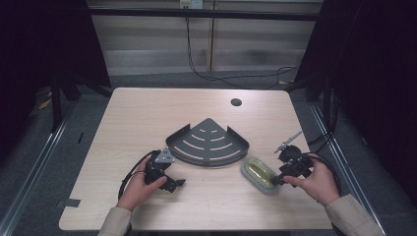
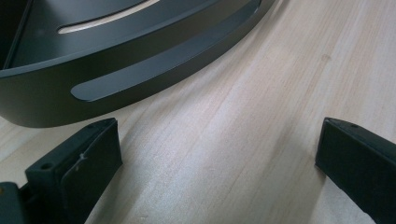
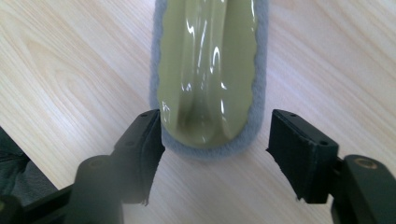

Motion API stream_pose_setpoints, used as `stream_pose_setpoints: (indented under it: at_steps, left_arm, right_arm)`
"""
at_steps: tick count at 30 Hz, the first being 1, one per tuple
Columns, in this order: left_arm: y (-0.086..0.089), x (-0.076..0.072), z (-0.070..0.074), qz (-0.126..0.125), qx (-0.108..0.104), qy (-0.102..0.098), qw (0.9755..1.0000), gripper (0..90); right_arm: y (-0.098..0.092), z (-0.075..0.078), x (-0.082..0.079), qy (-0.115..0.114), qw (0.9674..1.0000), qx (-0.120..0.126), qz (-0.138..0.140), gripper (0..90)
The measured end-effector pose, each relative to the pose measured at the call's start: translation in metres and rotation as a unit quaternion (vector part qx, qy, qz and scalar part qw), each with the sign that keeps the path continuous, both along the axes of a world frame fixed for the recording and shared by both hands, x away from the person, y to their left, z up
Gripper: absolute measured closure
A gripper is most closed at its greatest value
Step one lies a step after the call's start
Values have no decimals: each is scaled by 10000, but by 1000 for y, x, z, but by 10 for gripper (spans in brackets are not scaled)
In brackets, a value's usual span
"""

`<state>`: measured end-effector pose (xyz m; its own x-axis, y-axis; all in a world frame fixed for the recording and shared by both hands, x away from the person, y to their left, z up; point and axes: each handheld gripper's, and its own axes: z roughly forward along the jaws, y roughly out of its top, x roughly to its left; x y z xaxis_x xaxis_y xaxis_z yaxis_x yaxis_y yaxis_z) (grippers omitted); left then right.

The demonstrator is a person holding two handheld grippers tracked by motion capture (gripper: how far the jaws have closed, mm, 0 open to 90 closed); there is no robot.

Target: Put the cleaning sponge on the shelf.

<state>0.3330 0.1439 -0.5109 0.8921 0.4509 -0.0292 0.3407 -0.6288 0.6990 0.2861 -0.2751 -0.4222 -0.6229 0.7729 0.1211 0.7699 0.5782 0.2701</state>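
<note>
Olive-green glossy scrubbing brush with a grey fuzzy pad rim (image 1: 259,173) lies flat on the pale wooden table (image 1: 147,113), at the right front, just to the right of the dark grey quarter-round metal corner shelf (image 1: 209,142) that sits near the table's middle.

Going from the left of the high view: the left gripper (image 1: 173,183), held in the person's left hand (image 1: 140,189), rests low over the table just in front of the shelf's left corner, with its black cable (image 1: 129,173) looping out to the left. In the left gripper view its jaws stand wide apart with only bare wood between them; they hold nothing, and the shelf's curved, slotted front wall (image 2: 140,70) passes just beyond the left jaw.

The shelf's point faces away from the person, its curved front wall faces the brush, and pale wood shows through the arc-shaped slots in its floor.

Further right, the brush lies slantwise with its near end toward the right gripper (image 1: 281,179), which the right hand (image 1: 319,184) brings in from the right. In the right gripper view (image 3: 215,149) the jaws stand about half open on either side of the brush's near end (image 3: 208,79): the left jaw is touching or almost touching the grey rim, while a clear gap of table separates the right jaw from it. The brush is not clamped.
</note>
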Motion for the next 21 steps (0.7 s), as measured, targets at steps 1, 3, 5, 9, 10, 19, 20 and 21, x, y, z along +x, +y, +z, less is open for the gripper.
stream_pose_setpoints:
  at_steps: [1, 3, 5, 9, 10, 19, 20, 21]
  left_arm:
    - [0, 0, 0, 2, 1, 0, 10000, 0]
    - [0, 0, 0, 2, 3, 1, 10000, 0]
    - [0, 0, 0, 1, 3, 0, 10000, 0]
    - [0, 0, 0, 7, 13, -2, 10000, 0]
    - [0, 0, 0, 6, 17, -1, 10000, 0]
    - [0, 0, 0, 6, 9, -5, 10000, 0]
    - [0, 0, 0, 4, 10, -4, 10000, 0]
    - [0, 0, 0, 4, 9, -6, 10000, 0]
  right_arm:
    - [2, 1, 3, 22, 10000, -32, 34, 368]
    - [8, 3, 8, 50, 9998, -163, 40, 379]
    - [14, 4, 14, 98, 9995, -271, 108, 411]
    - [20, 4, 20, 188, 9991, -357, 132, 429]
    - [22, 3, 22, 165, 9990, -382, 162, 432]
    - [38, -2, 31, 285, 9971, -647, 287, 507]
    - [38, -3, 33, 272, 9969, -666, 323, 526]
    - [39, -3, 33, 301, 9967, -685, 308, 556]
